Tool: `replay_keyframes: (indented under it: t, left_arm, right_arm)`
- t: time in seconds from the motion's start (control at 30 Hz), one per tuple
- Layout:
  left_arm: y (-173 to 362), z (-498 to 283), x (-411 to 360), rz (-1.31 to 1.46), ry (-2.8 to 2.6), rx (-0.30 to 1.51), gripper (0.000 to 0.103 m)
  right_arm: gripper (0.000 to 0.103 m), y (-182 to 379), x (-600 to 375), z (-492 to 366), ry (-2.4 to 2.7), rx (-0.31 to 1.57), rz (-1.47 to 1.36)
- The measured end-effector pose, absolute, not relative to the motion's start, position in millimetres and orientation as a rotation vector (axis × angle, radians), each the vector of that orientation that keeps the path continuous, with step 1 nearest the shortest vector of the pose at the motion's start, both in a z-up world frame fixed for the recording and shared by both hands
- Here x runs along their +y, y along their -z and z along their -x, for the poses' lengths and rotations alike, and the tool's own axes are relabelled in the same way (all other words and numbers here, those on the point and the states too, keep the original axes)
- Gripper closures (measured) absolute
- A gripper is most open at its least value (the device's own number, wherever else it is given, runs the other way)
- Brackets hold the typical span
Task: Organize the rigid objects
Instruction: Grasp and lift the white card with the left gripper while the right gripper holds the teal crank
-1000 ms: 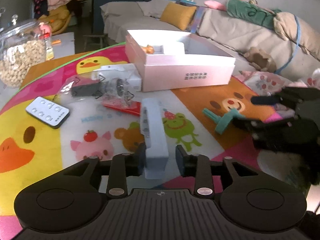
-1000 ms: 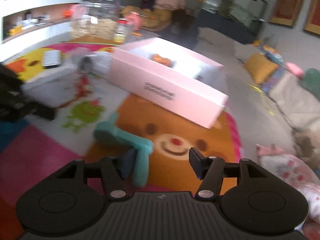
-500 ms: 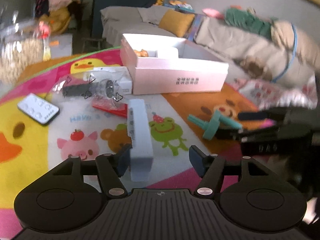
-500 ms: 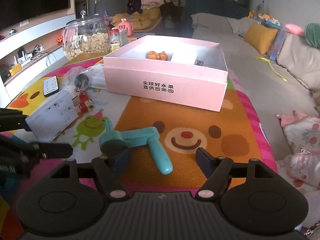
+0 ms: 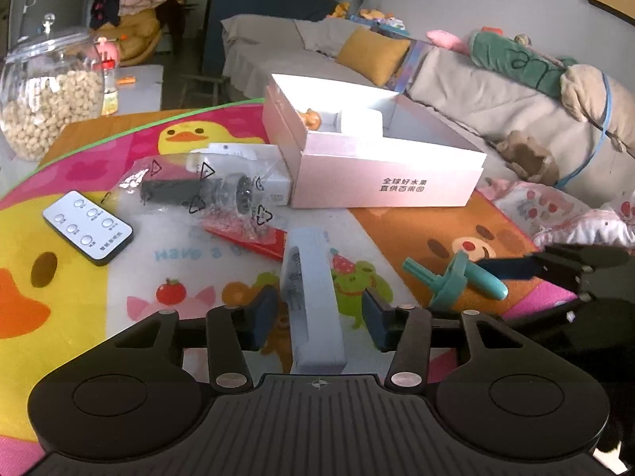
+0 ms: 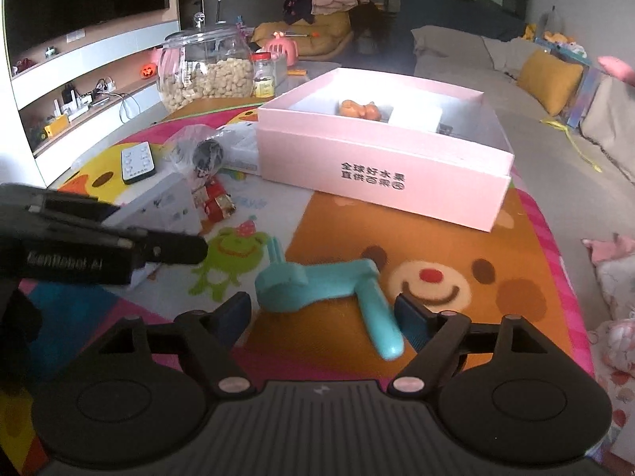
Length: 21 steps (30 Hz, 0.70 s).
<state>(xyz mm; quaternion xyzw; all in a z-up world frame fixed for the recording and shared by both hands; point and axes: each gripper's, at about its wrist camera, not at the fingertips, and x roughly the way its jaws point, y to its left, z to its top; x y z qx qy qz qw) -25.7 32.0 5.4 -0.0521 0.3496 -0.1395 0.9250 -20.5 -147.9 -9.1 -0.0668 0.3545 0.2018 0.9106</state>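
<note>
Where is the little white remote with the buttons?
In the left wrist view, the remote lies at the left on the yellow duck mat, beside the bagged black tool.

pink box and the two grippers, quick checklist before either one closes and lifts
1. White box lies between the left gripper jaws, which have just been closing: ok.
2. Left jaws touching the white box: not ok, gaps show on both sides.
3. Teal crank handle sits between the right gripper jaws, which have just been opening: ok.
4. Right jaws gripping it: not ok, the jaws stand apart from it.
5. Pink box is open with bare floor inside: ok.
6. The two grippers clear of each other: cannot tell, they are close side by side.
</note>
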Motion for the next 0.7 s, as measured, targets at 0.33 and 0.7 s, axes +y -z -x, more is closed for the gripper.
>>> replay_keyframes:
  t: [0.33, 0.7]
  left_arm:
    - [-3, 29, 35, 0.102, 0.287, 0.708, 0.053]
    - [-1, 28, 29, 0.014, 0.248, 0.668, 0.078]
  right_arm:
    - [0.033, 8, -145, 11, -0.407, 0.716, 0.125]
    - [0.033, 6, -152, 22, -0.373, 0.703, 0.139]
